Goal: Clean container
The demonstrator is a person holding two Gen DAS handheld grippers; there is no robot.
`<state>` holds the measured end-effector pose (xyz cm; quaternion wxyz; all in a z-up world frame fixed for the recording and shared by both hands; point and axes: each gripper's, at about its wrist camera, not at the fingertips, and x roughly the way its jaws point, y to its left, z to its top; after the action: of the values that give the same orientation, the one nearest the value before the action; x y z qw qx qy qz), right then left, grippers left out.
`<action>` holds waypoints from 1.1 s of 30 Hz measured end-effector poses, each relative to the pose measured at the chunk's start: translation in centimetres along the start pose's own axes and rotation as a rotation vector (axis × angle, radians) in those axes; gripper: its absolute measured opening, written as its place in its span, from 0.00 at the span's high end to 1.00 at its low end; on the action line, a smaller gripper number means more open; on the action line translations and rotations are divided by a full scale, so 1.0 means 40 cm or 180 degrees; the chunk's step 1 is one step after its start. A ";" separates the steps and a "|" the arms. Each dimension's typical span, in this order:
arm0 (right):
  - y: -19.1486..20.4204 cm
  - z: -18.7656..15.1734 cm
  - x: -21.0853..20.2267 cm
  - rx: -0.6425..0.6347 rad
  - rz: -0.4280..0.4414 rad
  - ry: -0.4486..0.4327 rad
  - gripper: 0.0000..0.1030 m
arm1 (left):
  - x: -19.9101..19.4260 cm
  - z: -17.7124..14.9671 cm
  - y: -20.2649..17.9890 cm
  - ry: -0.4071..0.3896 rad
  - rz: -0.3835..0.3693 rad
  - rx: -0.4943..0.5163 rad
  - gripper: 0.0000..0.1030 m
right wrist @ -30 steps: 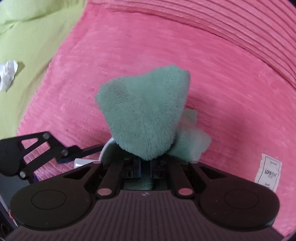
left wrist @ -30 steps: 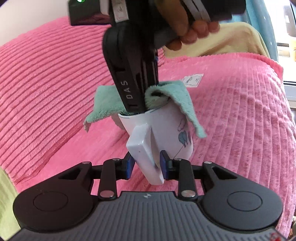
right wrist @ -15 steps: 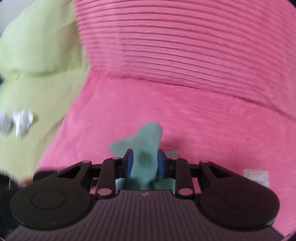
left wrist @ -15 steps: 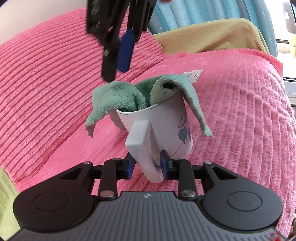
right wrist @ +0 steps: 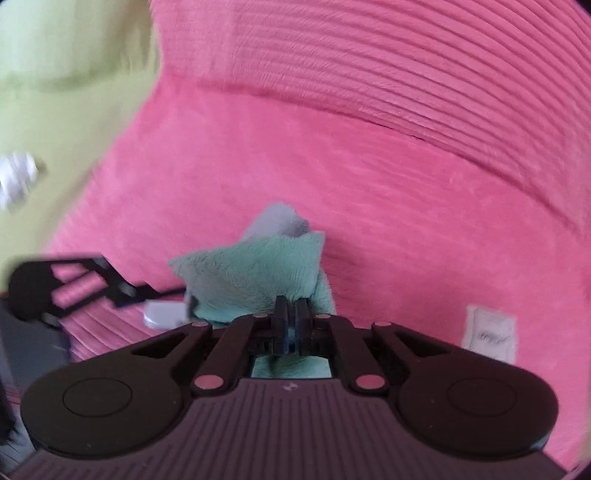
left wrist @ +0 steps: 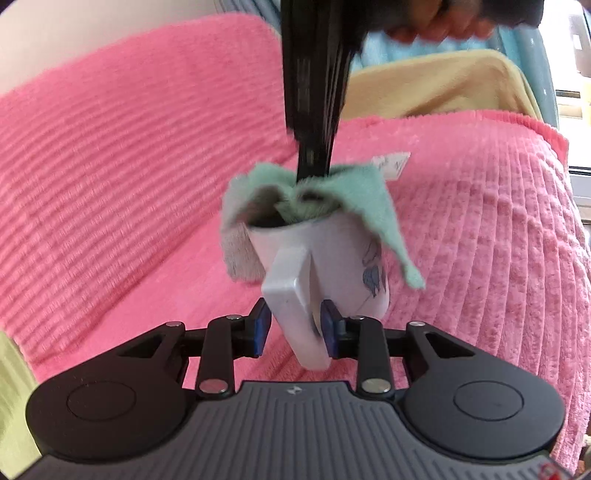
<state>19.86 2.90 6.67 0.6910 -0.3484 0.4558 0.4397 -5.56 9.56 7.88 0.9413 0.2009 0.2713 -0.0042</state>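
Observation:
A white mug (left wrist: pixel 332 254) with a blue drawing hangs tilted above the pink blanket. My left gripper (left wrist: pixel 295 325) is shut on its handle (left wrist: pixel 291 295), blue pads on either side. A teal cloth (left wrist: pixel 362 188) is stuffed into the mug's mouth, its corners drooping over the rim. From above, my right gripper (left wrist: pixel 314 166) comes down into the cloth, held by a hand (left wrist: pixel 436 22). In the right wrist view, that gripper (right wrist: pixel 291 325) is shut on the teal cloth (right wrist: pixel 258 273). The mug handle (right wrist: pixel 162 314) and the left gripper (right wrist: pixel 74 288) show blurred at the left.
A pink ribbed blanket (left wrist: pixel 129 166) covers the seat and back cushion. A white label (left wrist: pixel 391 162) lies on it behind the mug, and the label (right wrist: pixel 487 332) also shows at lower right. A yellow cushion (left wrist: pixel 424 85) is beyond. Green fabric (right wrist: pixel 55 55) holds crumpled white paper (right wrist: pixel 18 177).
Half a second ago my right gripper was open and lifted above the mug. It has come back down and shut on the cloth in the mug. The left gripper kept its hold.

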 end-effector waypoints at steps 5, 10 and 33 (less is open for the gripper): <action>0.036 0.037 0.095 -0.0290 -0.0112 0.0488 0.98 | -0.001 -0.003 -0.006 -0.0001 0.0032 0.0125 0.66; 0.029 0.072 0.146 -0.0323 -0.0050 0.0877 1.00 | 0.003 -0.004 -0.015 0.0031 0.0050 0.0247 0.66; -0.145 -0.130 -0.040 0.1828 0.1705 -0.0916 0.97 | 0.008 -0.008 0.010 0.0198 -0.0004 0.0058 0.67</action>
<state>23.22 -4.30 6.86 0.6779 0.0543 0.5332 0.5031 -5.40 10.07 7.62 0.9305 0.2093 0.3005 -0.0010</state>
